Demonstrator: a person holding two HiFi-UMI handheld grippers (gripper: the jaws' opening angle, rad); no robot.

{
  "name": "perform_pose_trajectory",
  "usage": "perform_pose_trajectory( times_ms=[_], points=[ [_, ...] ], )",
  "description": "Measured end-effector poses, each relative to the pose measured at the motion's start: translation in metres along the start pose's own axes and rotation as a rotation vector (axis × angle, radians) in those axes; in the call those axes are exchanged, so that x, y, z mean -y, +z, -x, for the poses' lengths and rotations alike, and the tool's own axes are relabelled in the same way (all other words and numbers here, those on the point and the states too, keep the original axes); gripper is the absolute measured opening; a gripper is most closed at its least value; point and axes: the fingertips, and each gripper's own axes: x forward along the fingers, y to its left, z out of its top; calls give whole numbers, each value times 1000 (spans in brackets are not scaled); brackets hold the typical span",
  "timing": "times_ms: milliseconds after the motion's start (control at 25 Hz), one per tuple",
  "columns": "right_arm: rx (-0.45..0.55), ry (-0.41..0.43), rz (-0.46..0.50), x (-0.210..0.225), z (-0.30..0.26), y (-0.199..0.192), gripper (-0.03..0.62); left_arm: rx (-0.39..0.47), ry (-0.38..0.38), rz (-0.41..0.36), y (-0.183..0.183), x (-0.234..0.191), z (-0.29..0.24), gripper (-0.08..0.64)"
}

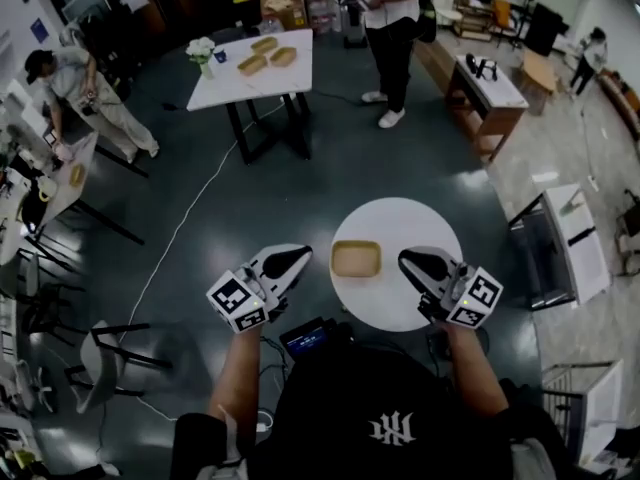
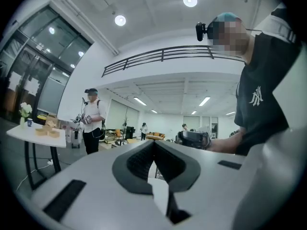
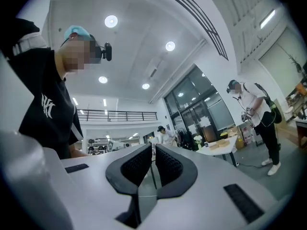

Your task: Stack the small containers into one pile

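Left claw (image 1: 303,255) pressed together, empty; right claw (image 1: 404,259) likewise; tan container (image 1: 356,259) between, on round table (image 1: 395,223)

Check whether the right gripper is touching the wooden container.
Apart. Head view shows bare table between the right gripper and the wooden container; the right gripper view shows nothing between its jaws.

The small containers (image 1: 356,259) look like one tan, shallow, rectangular pile, open side up, sitting flat on the round white bench (image 1: 400,223). It's between the left gripper (image 1: 300,258) and the right gripper (image 1: 405,260), clear of both. Can't tell how many are nested.
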Motion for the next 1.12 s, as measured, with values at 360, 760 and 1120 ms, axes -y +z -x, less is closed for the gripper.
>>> perform_pose_trajectory(
  times_ms=[360, 760, 1120],
  points=[
    [-92, 225, -68, -119, 77, -46, 41, -69, 7, -9, -61, 130, 15, 3],
    [-69, 326, -150, -205, 135, -77, 41, -112, 49, 61, -86, 227, 58, 3],
    [-38, 341, -89, -198, 137, -55, 41, -162, 76, 59, -83, 238, 65, 3]
  ],
)
